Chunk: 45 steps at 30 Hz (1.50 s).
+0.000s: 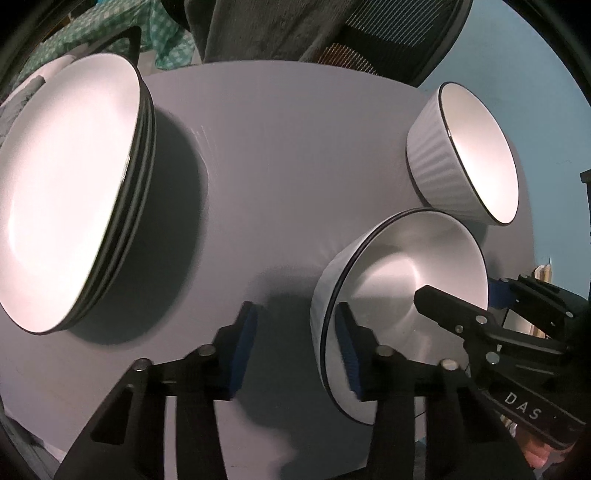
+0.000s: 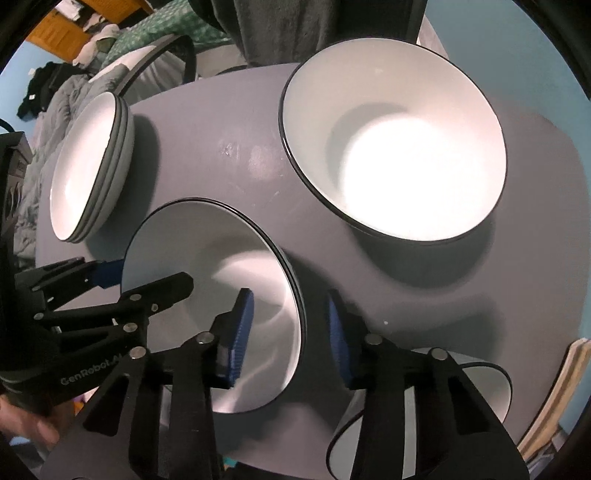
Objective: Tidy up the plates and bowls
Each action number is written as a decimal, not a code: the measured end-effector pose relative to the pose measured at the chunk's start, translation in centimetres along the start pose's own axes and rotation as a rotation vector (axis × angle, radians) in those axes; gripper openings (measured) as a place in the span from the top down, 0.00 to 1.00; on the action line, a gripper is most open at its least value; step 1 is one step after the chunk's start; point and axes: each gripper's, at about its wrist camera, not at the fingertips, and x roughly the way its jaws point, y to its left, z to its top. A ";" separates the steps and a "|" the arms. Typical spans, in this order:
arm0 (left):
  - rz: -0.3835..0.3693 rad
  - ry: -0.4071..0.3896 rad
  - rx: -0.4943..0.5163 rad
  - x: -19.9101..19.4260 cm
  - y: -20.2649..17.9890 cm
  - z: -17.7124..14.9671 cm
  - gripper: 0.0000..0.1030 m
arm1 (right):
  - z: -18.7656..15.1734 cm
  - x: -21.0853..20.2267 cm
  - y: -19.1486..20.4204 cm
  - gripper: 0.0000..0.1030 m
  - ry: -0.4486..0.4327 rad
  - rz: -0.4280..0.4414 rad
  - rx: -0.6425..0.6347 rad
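A white bowl with a dark rim [image 1: 399,288] [image 2: 207,266] sits on the grey table [image 1: 277,166]. My left gripper [image 1: 297,350] straddles its near rim, one blue pad inside and one outside with a clear gap, so it is open. On the opposite side, my right gripper [image 2: 290,336] straddles the rim the same way, pads not pressing, also open. Each gripper shows in the other's view: the right gripper [image 1: 458,290], the left gripper [image 2: 149,275]. A stack of white plates [image 1: 74,192] [image 2: 88,170] stands at the left. A ribbed white bowl [image 1: 476,155] [image 2: 391,147] stands behind.
Another white bowl [image 2: 487,384] sits at the table's edge beneath my right gripper's outer finger. A chair draped with dark cloth [image 1: 277,29] stands behind the table. Bedding and clothes [image 2: 44,110] lie beyond the left edge. A hand [image 2: 22,421] holds the left gripper.
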 end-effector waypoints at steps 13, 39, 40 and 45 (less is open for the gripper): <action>-0.049 0.045 0.008 0.7 -0.4 0.3 0.79 | -0.3 0.6 -0.3 0.87 0.018 -0.027 -0.001; 0.023 0.044 0.036 -1.8 -1.1 -0.6 0.90 | -1.8 -2.1 0.6 0.94 0.013 -0.037 0.099; 0.022 0.043 0.039 -2.0 -1.4 -0.4 0.90 | -1.9 -2.4 0.5 0.94 0.012 -0.039 0.102; 0.005 0.017 0.064 -3.9 -2.7 0.7 0.90 | -1.6 -4.5 0.3 0.94 -0.008 -0.048 0.123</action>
